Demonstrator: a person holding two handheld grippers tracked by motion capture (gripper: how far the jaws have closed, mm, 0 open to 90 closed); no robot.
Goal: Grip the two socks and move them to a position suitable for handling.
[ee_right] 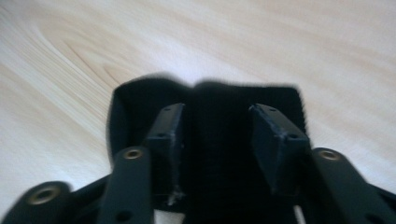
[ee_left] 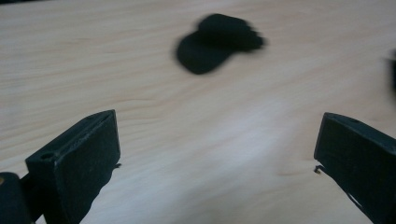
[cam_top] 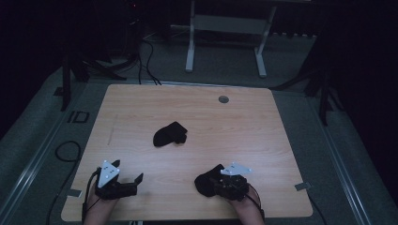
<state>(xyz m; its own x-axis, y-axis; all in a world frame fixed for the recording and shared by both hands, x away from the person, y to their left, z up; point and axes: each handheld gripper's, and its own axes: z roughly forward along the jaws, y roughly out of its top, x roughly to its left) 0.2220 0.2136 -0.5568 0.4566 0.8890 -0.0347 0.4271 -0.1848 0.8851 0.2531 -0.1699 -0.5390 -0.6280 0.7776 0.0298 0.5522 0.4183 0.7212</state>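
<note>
One sock (cam_top: 170, 134) lies mid-table (cam_top: 141, 103); another (cam_top: 206, 183) lies under the right tongs (cam_top: 217, 183).

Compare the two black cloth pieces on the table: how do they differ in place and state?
The middle cloth lies alone at the table's centre, touched by nothing; the near cloth lies at the front edge under the right gripper, whose part-open jaws straddle a ridge of it. The middle cloth looks bunched with a lobe at one end; the near cloth spreads wider and flatter in the right gripper view. Both are black, soft and on the wooden table.
</note>
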